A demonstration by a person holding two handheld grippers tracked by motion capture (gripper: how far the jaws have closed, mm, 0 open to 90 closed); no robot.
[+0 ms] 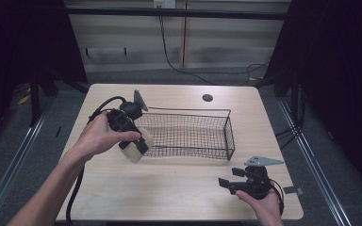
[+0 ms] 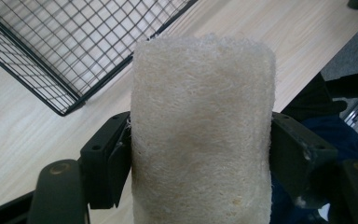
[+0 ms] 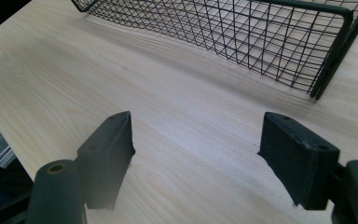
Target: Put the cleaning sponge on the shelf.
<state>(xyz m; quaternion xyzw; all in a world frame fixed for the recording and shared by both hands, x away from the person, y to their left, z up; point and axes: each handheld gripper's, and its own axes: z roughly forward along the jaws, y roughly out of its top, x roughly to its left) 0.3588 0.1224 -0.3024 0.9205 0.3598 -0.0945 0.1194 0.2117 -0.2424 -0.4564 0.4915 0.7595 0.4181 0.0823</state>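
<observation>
Between the left gripper (image 2: pixel 200 154) jaws: clamping a pale loofah block (image 2: pixel 203 135), long axis running out past the tips. Hanging just beside the wire basket (image 1: pixel 228 136) at its near-left corner. Right gripper (image 1: pixel 226 182) resting well apart, gaping empty.

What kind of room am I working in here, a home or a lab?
Most likely a lab or recording bay, not a home: a bare wooden table ringed by dark curtains, loose cables across the floor, and nothing set out but a wire basket and a loofah sponge.
</observation>
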